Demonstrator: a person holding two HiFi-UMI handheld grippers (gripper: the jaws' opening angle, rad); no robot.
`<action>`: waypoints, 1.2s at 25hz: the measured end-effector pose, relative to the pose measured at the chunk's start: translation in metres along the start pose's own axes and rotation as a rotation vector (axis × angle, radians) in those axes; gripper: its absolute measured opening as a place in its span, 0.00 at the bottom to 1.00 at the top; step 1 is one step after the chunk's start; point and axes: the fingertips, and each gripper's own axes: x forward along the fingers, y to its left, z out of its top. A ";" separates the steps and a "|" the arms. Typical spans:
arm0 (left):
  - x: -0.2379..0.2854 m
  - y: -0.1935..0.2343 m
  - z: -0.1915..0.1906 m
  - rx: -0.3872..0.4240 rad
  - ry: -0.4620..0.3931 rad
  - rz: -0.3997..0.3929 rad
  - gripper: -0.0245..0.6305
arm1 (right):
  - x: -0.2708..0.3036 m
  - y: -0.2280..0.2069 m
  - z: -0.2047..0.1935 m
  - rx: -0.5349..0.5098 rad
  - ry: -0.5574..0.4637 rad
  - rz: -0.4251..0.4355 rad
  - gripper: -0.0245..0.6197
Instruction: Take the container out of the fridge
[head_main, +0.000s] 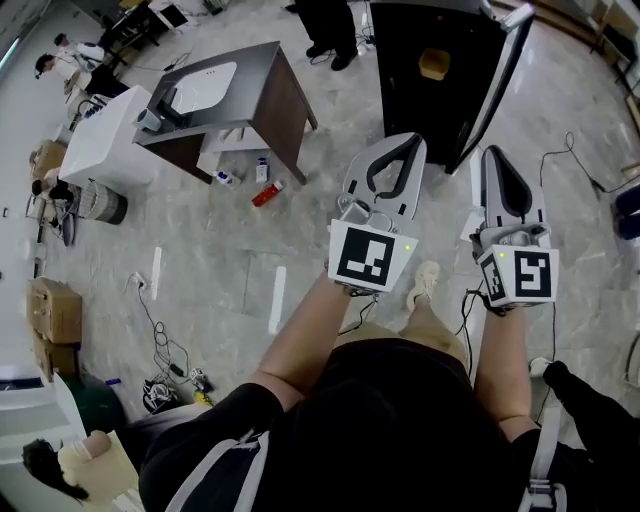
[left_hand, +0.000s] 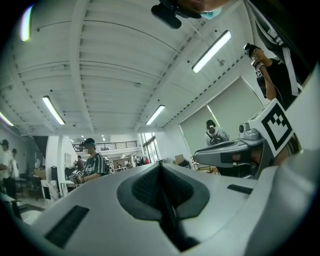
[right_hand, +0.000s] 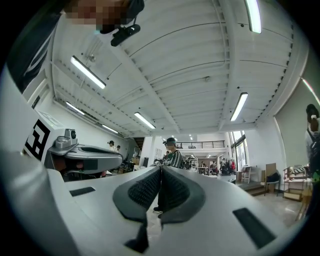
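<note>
Head view: your left tongs (head_main: 404, 140) and right tongs (head_main: 497, 153), both pressed together, hover well short of the container (head_main: 433, 63) in the fridge (head_main: 400, 100).

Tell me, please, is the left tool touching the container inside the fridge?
Apart. In the head view the container sits inside the fridge, clearly beyond the left tool; the left gripper view shows its jaws shut on nothing.
</note>
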 end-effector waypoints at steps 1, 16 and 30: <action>0.014 0.002 -0.002 0.004 0.004 0.000 0.07 | 0.010 -0.011 -0.002 0.003 -0.001 0.003 0.10; 0.194 0.033 -0.045 0.027 0.061 0.036 0.07 | 0.141 -0.149 -0.042 0.013 0.003 0.055 0.10; 0.295 0.045 -0.066 0.037 0.069 0.078 0.07 | 0.210 -0.225 -0.065 0.019 -0.010 0.100 0.10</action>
